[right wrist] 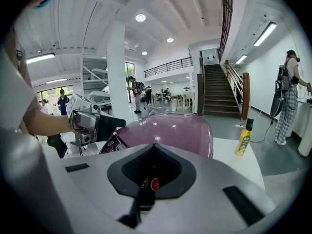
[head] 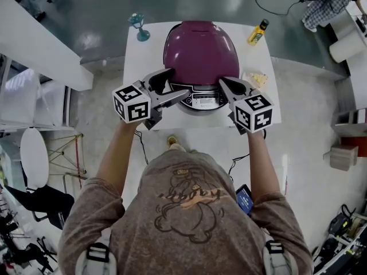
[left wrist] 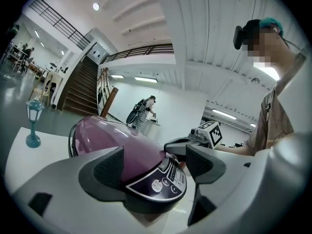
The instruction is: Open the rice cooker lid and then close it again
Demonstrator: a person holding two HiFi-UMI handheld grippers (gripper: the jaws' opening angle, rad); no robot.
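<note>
Left hand-held gripper (head: 172,86), jaws apart, at rice cooker (head: 200,50) front; right hand-held gripper (head: 225,84), seemingly pressed together, opposite.

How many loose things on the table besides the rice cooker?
3: a teal lantern ornament at the far left corner, a yellow bottle far right, a pale yellowish item by the right claw. More may be hidden.

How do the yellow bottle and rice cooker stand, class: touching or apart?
Apart. The head view shows bare table between yellow bottle and rice cooker.
</note>
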